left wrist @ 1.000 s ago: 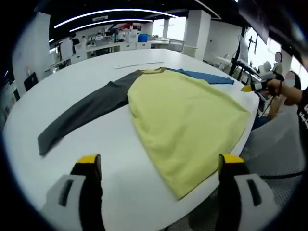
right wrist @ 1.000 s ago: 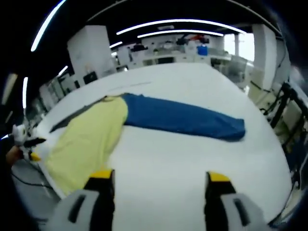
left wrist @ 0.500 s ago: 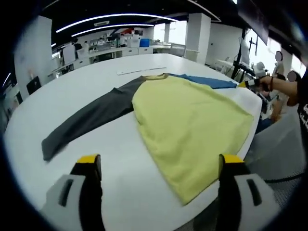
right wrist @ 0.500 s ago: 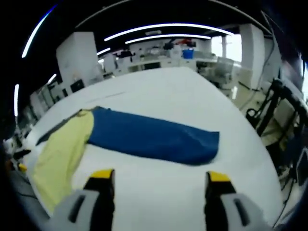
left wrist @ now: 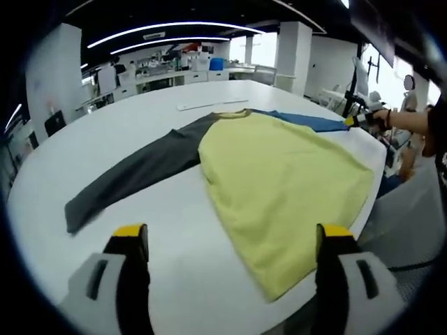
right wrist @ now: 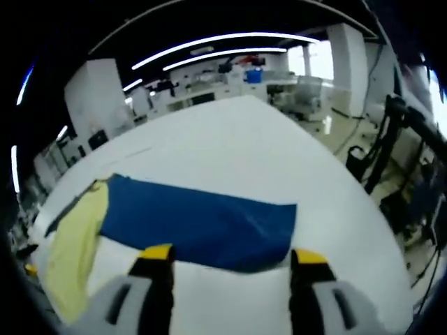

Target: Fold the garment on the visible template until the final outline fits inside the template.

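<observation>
Garment (left wrist: 279,181) lies flat on the white table (left wrist: 140,132), yellow body between grey and blue sleeves. My left gripper (left wrist: 227,241) and right gripper (right wrist: 227,257) are both spread wide, holding nothing; right tips sit at the blue sleeve (right wrist: 199,223) edge.

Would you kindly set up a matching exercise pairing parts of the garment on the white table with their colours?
Column one:
1. body of the garment
2. sleeve by the right gripper
3. sleeve stretched the other way
4. table

Column two:
A. white
B. dark grey
C. yellow
D. blue

Pairs: 1-C, 2-D, 3-B, 4-A
</observation>
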`<state>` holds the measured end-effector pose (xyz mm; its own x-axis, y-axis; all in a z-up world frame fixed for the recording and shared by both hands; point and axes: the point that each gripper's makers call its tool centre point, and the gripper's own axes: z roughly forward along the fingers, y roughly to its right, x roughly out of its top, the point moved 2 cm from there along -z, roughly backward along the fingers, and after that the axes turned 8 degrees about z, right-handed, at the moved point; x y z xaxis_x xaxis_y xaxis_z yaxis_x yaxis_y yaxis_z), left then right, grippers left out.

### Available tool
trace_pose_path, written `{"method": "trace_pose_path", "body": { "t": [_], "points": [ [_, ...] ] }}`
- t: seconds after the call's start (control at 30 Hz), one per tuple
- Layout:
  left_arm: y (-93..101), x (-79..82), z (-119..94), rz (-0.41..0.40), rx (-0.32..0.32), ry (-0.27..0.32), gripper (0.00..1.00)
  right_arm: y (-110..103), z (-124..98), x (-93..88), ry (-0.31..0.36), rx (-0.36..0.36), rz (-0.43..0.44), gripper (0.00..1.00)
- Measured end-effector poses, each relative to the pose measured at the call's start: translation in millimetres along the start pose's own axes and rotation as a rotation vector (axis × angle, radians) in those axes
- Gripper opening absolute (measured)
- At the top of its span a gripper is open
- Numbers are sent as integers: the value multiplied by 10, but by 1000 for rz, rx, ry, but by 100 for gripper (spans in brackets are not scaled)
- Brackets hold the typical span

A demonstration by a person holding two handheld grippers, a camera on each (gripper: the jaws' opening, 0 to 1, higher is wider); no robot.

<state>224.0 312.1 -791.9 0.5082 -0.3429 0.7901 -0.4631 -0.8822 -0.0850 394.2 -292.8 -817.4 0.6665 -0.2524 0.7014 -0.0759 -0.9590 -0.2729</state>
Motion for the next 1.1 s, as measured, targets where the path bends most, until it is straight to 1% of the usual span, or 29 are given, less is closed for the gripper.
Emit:
{"method": "trace_pose_path", "body": {
  "t": [0.07,0.13,0.2,0.27,0.3,0.37,0.47,0.53,0.6,0.67,0.9,0.97,1.0,1.03,1.1],
  "points": [
    [3,-1,1,11,5,-11,95,84,43,6,-9,-22,5,58],
    [21,13,-3,20,6,-12,94,99,38,-11,-11,-44,2,52],
    [31,29,-11,24,10,-11,93,141,84,-8,-19,-50,2,41],
    [40,40,-23,25,14,-17,92,168,75,25,-12,-63,5,28],
    [42,45,-27,27,15,-18,91,194,83,40,-10,-70,5,23],
    [40,52,-35,29,16,-18,91,238,43,30,-14,-94,12,11],
    [31,52,-43,26,17,-21,89,293,32,44,-13,-106,2,0],
    [14,46,-44,25,20,-23,89,304,28,72,-8,-103,6,0],
    [0,42,-41,24,19,-23,89,306,28,95,-17,-93,12,0],
    [-19,38,-39,26,16,-20,89,385,68,158,-22,-98,1,0],
    [-14,45,-53,21,4,-12,93,276,-30,191,-48,-115,-32,0],
    [-7,89,-68,0,5,23,94,277,-44,211,-40,-124,-14,0],
    [-40,81,-79,-12,6,34,94,260,-53,221,-38,-125,-11,0],
    [-70,69,-86,-15,7,39,95,256,-58,241,-37,-131,-10,0],
    [-61,71,-93,-16,9,35,95,255,-74,283,-40,-145,-8,0]
  ]
}}
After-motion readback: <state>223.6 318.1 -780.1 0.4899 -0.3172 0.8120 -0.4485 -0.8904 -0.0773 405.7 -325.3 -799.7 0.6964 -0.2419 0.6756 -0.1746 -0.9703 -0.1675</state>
